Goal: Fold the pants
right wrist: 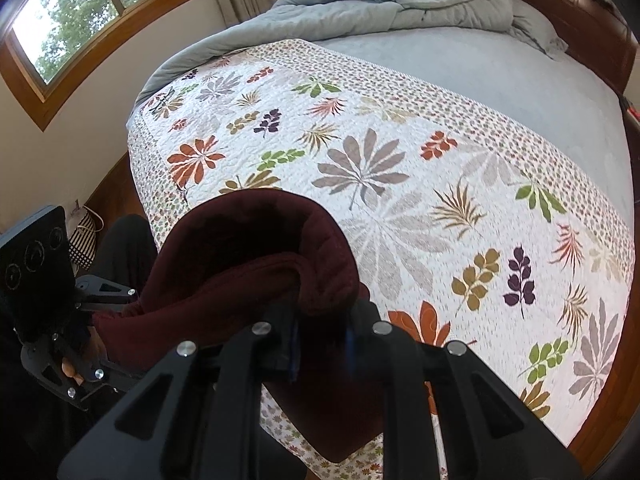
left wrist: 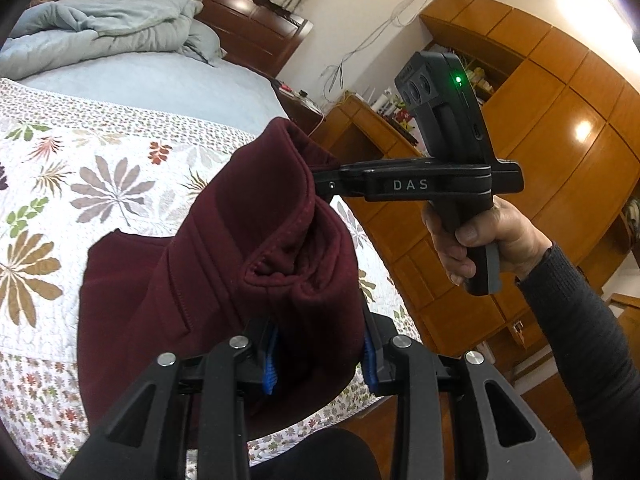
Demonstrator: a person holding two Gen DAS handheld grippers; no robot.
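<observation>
The dark red pants [left wrist: 224, 264] hang bunched between both grippers over the near edge of the bed. In the left wrist view my left gripper [left wrist: 320, 360] is shut on a thick fold of them, its blue pads [left wrist: 272, 364] pressing on either side. My right gripper [left wrist: 320, 182], held by a hand [left wrist: 476, 240], pinches the upper edge of the same fold. In the right wrist view the right gripper [right wrist: 322, 340] is shut on the pants [right wrist: 256, 264], and the left gripper [right wrist: 112, 332] grips their far end at lower left. The lower part of the pants lies on the quilt.
A white leaf-print quilt [right wrist: 400, 168] covers the near half of the bed. A blue-grey duvet [left wrist: 104, 24] is heaped by the dark wooden headboard [left wrist: 248, 12]. Wooden cabinets [left wrist: 552, 128] stand to the right, and a checked bag [right wrist: 86, 240] sits on the floor under the window [right wrist: 72, 8].
</observation>
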